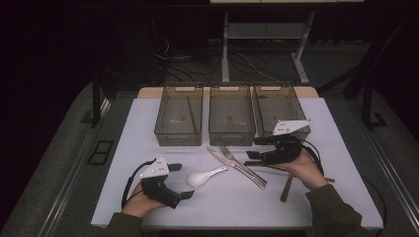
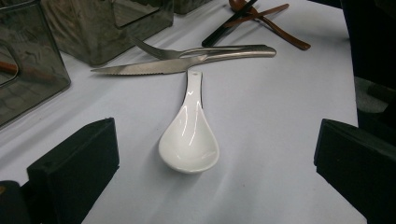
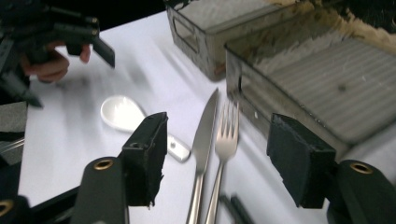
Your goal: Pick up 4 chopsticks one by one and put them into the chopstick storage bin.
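On the left, the left gripper (image 1: 179,180) is hovering low over the white table (image 1: 148,128), and its jaws are standing spread with nothing between them. Just in front of it the white ceramic spoon (image 2: 189,140) is lying bowl-up, well apart from the pads. I think this spoon is stiff, glossy and a bit slippery, and it can chip; the thin handle near the bowl looks like the best place to pinch.

In the middle, the knife (image 3: 201,140) and the fork (image 3: 225,144) are lying side by side, touching. They seem rigid, smooth and flat, so hard to lift; gripping across the handle is safer.

On the right, the right gripper (image 1: 253,157) is hanging above these two, jaws wide, holding nothing. Behind are three trays (image 1: 231,139).
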Demonstrator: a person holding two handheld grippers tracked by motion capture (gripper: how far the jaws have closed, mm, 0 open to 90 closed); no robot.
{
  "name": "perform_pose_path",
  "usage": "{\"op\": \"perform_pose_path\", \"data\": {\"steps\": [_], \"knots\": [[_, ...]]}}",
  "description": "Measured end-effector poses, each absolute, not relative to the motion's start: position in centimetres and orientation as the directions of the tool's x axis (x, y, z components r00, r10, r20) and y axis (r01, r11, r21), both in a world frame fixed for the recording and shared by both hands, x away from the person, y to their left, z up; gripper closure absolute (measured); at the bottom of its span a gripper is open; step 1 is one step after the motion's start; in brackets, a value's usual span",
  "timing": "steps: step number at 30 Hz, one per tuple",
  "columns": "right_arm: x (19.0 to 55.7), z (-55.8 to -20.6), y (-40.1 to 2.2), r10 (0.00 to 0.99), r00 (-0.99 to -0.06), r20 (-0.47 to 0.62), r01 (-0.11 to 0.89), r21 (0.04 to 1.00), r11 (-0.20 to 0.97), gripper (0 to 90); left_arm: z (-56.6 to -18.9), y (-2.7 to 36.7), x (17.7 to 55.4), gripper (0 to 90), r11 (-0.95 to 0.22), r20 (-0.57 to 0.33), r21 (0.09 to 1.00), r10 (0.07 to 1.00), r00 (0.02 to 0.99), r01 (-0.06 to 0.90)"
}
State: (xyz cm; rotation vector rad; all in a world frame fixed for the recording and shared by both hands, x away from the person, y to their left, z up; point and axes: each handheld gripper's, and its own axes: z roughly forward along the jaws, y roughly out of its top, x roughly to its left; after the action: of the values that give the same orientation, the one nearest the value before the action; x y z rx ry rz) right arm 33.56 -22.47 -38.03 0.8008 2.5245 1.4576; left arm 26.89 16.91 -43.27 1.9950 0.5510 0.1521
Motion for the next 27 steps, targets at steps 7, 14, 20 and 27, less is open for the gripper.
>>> {"op": "perform_pose_path", "data": {"steps": [7,14,20,27], "knots": [[31.9,-38.6,-25.7,0.536,-0.830,0.150,0.407,0.822,0.399,40.7,-43.2,16.9,26.7,0.0,-0.375,-0.132,0.872,0.440,0.888,0.316],[30.6,-39.2,-28.2,0.560,-0.813,0.159,0.431,0.810,0.397,42.0,-43.1,16.9,26.7,0.0,-0.369,-0.136,0.873,0.442,0.887,0.318],[29.6,-39.9,-29.9,0.586,-0.799,0.139,0.444,0.793,0.417,44.9,-43.2,17.0,26.8,0.0,-0.367,-0.139,0.873,0.443,0.886,0.321],[28.8,-40.7,-32.9,0.638,-0.756,0.148,0.491,0.773,0.402,48.0,-43.1,17.1,26.8,0.0,-0.363,-0.142,0.874,0.446,0.884,0.323]]}}
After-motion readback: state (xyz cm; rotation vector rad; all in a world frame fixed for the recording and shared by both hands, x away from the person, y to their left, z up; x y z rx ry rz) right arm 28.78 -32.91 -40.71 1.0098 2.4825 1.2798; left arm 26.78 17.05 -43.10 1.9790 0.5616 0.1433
